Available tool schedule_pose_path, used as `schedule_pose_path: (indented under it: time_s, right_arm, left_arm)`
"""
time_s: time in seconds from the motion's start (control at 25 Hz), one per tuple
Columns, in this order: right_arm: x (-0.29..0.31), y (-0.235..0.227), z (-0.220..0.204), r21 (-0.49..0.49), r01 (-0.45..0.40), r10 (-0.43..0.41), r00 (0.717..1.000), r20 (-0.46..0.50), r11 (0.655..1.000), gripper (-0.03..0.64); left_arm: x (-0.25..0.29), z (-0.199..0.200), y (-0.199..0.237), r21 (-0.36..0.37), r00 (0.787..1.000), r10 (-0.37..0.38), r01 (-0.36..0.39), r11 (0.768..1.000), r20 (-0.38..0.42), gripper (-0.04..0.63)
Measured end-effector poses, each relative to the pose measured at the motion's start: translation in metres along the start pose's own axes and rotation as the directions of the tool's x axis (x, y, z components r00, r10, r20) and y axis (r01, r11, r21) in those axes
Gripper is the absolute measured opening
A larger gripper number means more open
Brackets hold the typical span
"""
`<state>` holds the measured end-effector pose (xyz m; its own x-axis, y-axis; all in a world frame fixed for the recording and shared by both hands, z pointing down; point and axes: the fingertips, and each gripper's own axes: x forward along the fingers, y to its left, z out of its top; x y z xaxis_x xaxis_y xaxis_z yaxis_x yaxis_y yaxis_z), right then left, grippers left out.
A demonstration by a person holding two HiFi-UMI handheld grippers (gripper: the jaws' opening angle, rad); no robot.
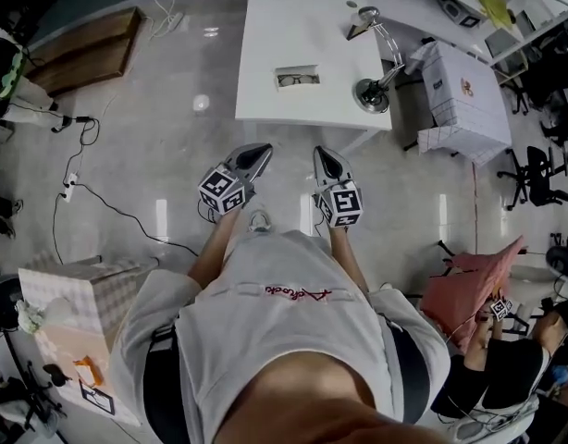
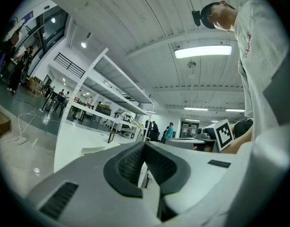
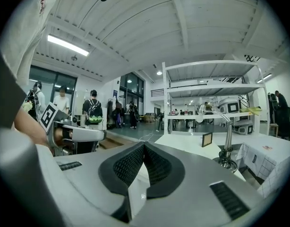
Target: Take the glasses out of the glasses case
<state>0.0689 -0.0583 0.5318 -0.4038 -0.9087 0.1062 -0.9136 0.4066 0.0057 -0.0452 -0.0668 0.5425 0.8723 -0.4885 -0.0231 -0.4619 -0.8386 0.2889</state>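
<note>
Glasses case point(image 1: 298, 77) lies on the white tabletop point(image 1: 265, 44), with the glasses point(image 1: 298, 80) showing inside it. Left tongs point(image 1: 259, 153) and right tongs point(image 1: 323, 156), both pressed together and empty, hover over the floor, well apart from the case.

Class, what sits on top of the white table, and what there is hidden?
On the white table: an open glasses case with glasses showing inside, a desk lamp and a small standing frame. What lies under the case and the lamp's base is covered.

Glasses case point(image 1: 297, 77) open, flat on white table point(image 1: 265, 26); glasses point(image 1: 298, 80) inside.
</note>
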Motion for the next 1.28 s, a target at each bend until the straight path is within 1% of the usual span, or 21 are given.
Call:
schedule_pose_path:
  time_s: [0.2,0.52,0.8,1.04,1.28]
  right_arm:
    - [0.036,-0.004,-0.001,-0.010,0.005,-0.005,1.000,-0.010,1.000,0.023]
    - [0.050,-0.008,-0.022,0.026,0.024,-0.022,0.998,-0.059,0.999,0.023]
    - [0.065,-0.018,-0.030,0.046,0.023,-0.020,0.998,-0.064,0.999,0.023]
    - [0.087,-0.040,-0.035,0.058,0.016,-0.012,0.998,-0.067,0.998,0.023]
    - [0.122,-0.069,-0.032,0.071,-0.007,0.011,0.998,-0.058,0.997,0.023]
  left_arm:
    - [0.010,0.008,0.032,0.010,1.000,-0.016,0.016,1.000,-0.009,0.003]
    - [0.017,-0.007,0.047,-0.026,0.998,-0.030,0.029,0.999,-0.048,0.003]
    - [0.027,-0.011,0.062,-0.034,0.998,-0.020,0.018,0.999,-0.064,0.003]
    - [0.055,-0.013,0.078,-0.039,0.997,-0.022,0.019,0.999,-0.078,0.003]
    - [0.092,0.005,0.104,-0.011,0.997,-0.014,0.013,1.000,-0.076,0.003]
